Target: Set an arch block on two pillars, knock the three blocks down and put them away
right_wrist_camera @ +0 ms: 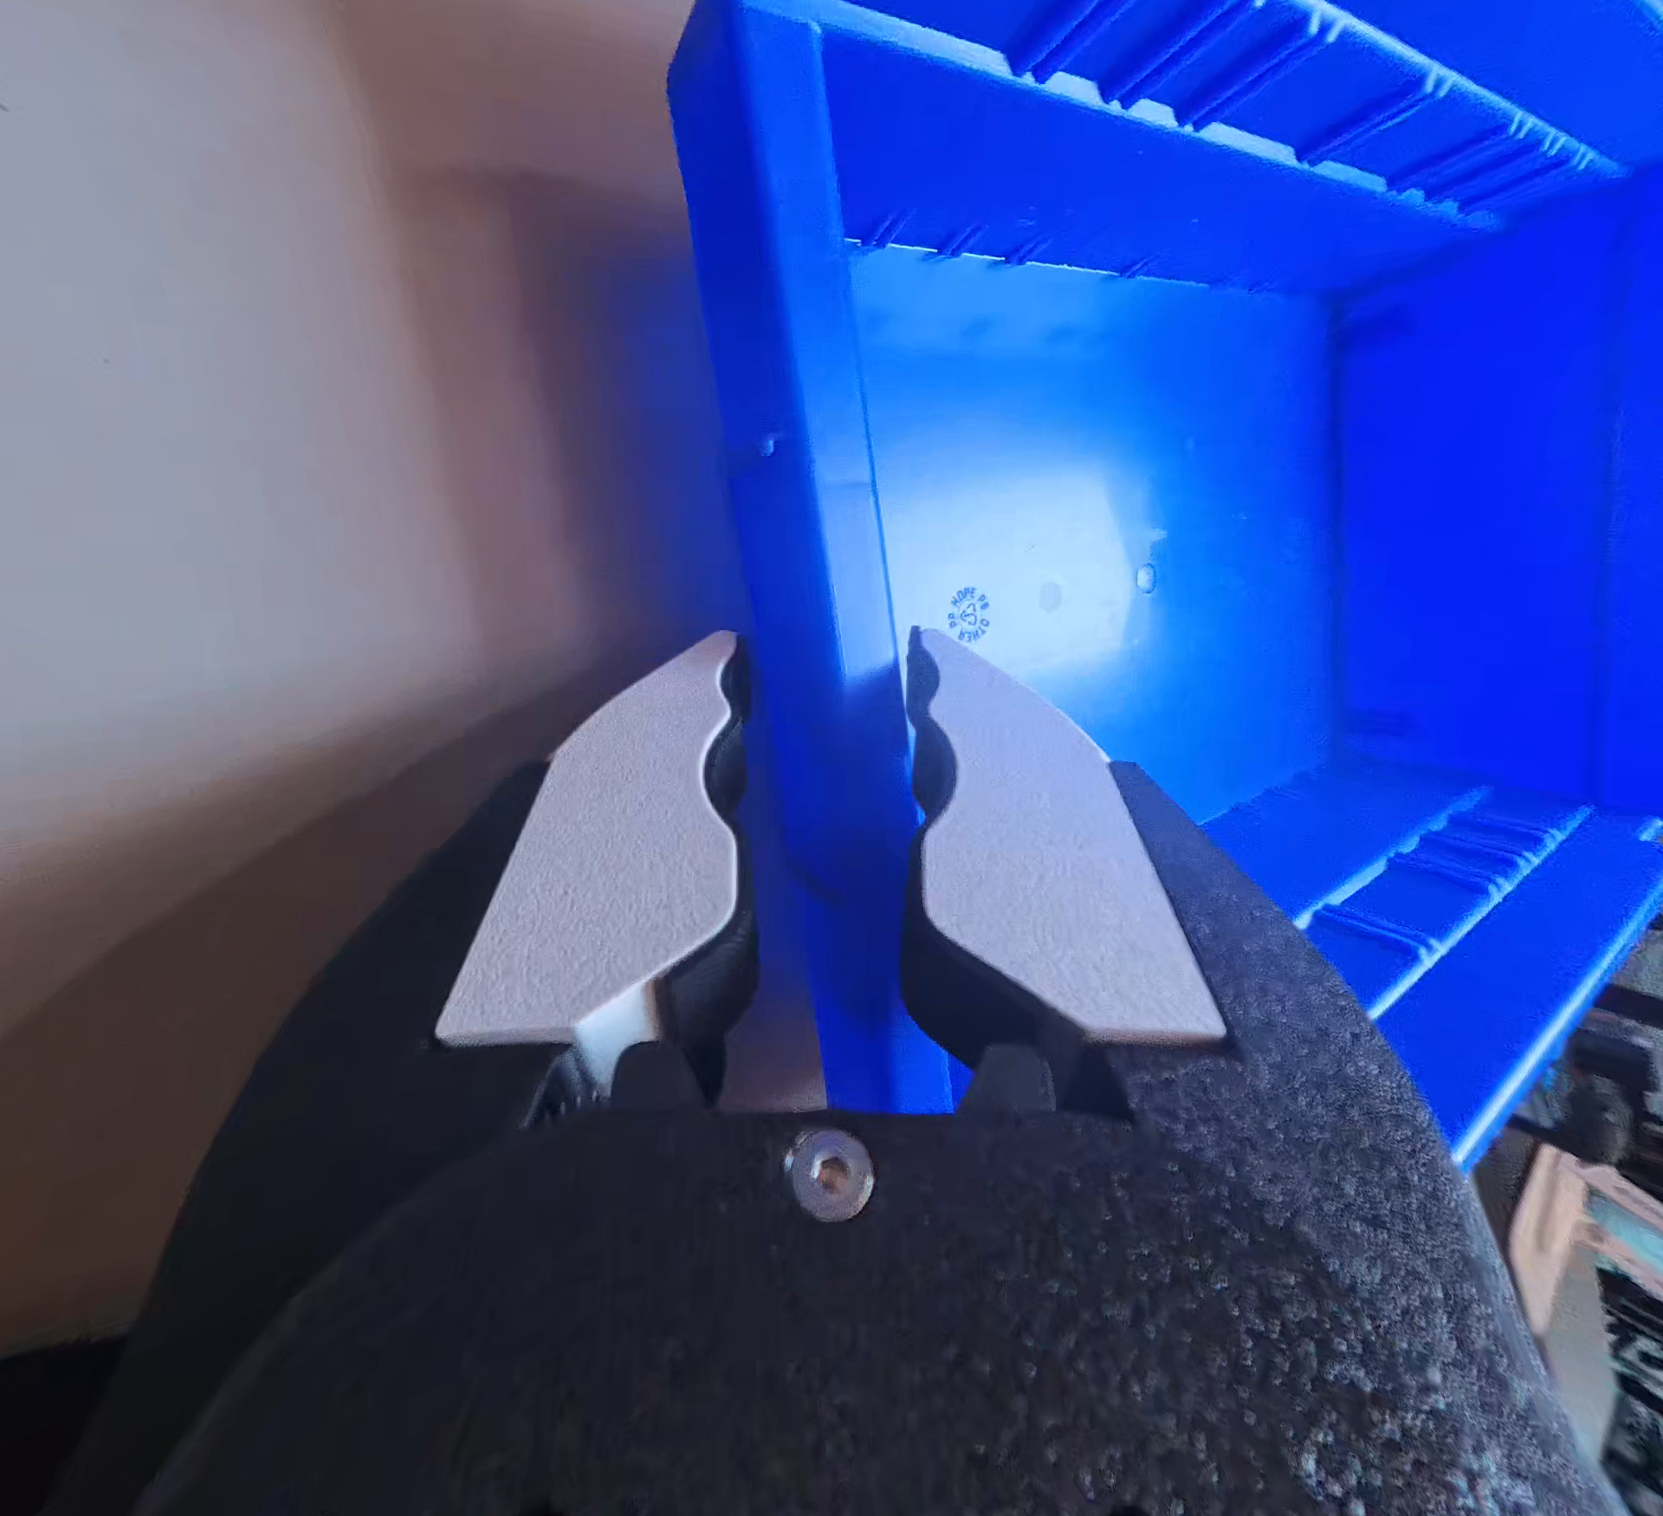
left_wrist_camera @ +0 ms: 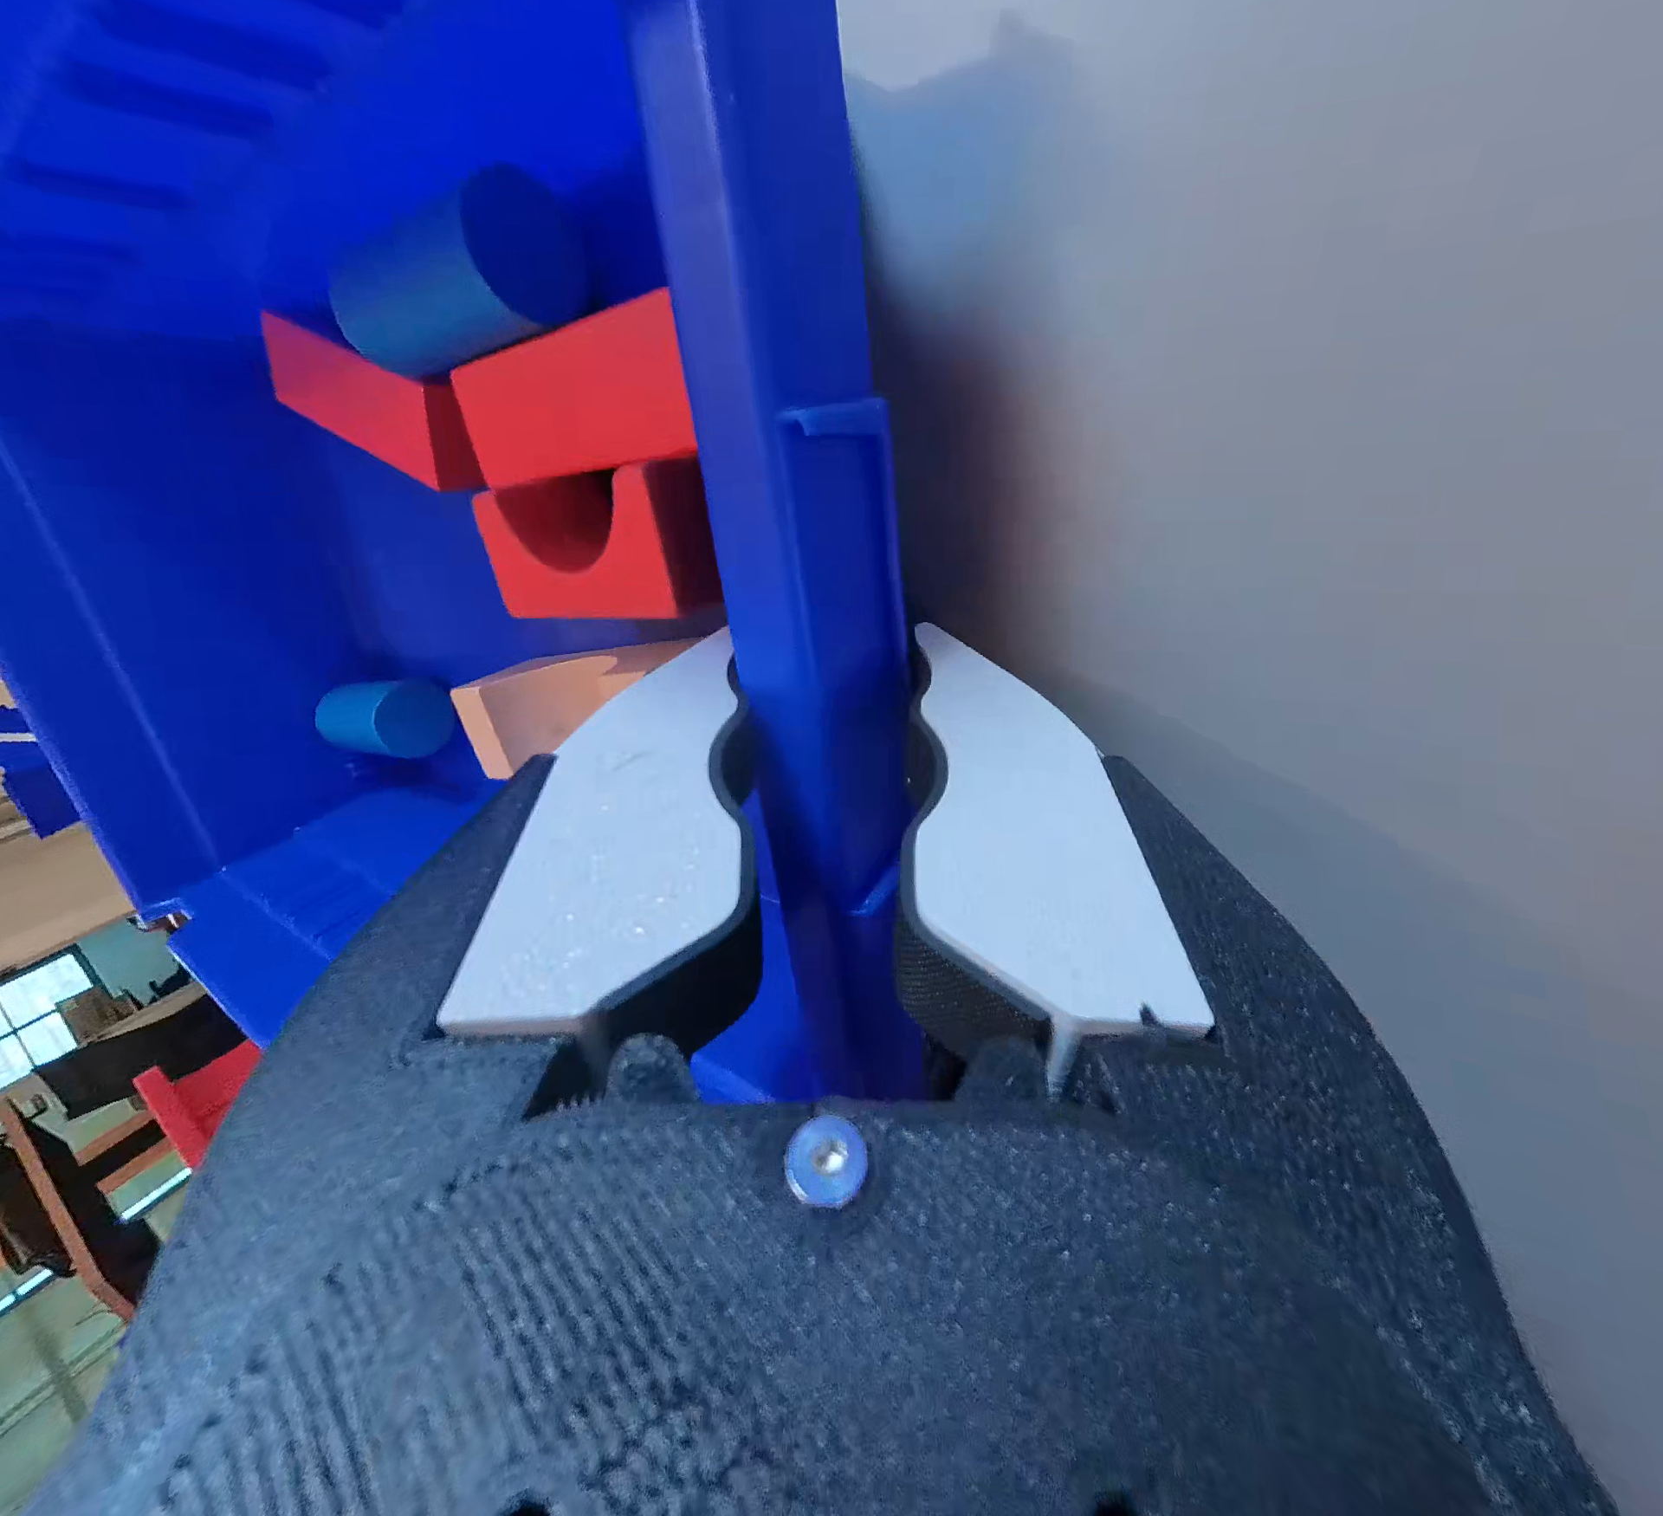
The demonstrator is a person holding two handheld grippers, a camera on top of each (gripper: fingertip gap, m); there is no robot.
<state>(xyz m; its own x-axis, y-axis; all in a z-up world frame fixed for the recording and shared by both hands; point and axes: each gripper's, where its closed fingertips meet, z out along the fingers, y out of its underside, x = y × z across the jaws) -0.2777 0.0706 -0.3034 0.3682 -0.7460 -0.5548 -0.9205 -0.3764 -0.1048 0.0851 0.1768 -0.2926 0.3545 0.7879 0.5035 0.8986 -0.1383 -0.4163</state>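
The left black textured gripper with pale grey metal fingers (left_wrist_camera: 823, 654) is clamping a blue plastic bin wall (left_wrist_camera: 765, 303), one finger on each side. The matching right gripper (right_wrist_camera: 823, 654) is pinching a blue wall (right_wrist_camera: 792, 393) likewise.

Left wrist view: looks very close along the bin (left_wrist_camera: 765, 483) wall.
Right wrist view: equally close on a bin (right_wrist_camera: 810, 483) wall, facing its interior.

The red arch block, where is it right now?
In the left wrist view the red arch block lies inside the blue bin, left of the wall that the left gripper clamps, under a red block.
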